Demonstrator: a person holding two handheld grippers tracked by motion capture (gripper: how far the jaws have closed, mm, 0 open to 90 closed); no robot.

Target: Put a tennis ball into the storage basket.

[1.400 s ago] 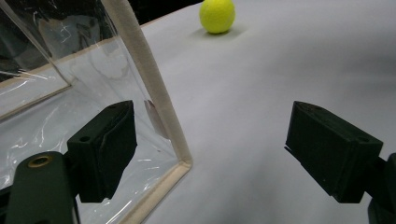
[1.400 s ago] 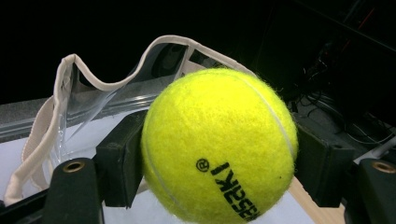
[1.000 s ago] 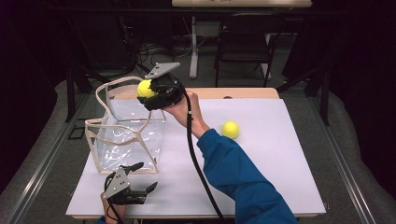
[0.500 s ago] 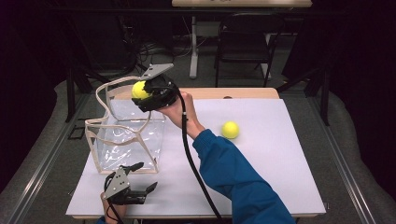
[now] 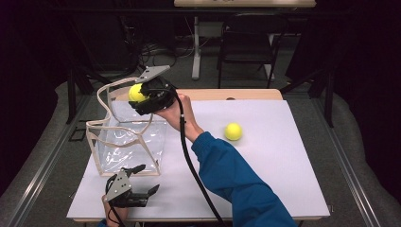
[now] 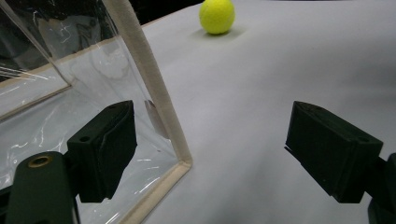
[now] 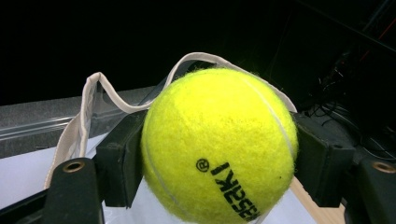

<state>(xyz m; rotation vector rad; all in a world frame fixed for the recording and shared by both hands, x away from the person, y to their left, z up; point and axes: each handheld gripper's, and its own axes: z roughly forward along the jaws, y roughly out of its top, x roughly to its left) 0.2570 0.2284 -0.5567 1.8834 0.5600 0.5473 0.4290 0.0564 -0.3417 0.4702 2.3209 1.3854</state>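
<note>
At the counter's (image 5: pixel 283 179) near edge the left claw (image 5: pixel 142 182) rests wide open and empty, just beside the clear plastic bag with cream trim (image 5: pixel 127 137). Farther off, the right claw (image 5: pixel 138 94) clamps a fuzzy yellow tennis ball (image 7: pixel 219 144) above the bag's far rim. The right gripper view shows black lettering on it. A second yellow tennis ball (image 5: pixel 233 131) lies well apart on the counter.

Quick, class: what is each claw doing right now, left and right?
Left claw: open, holding nothing, beside the corner of the clear bag.
Right claw: shut on a tennis ball, held above the bag.
</note>
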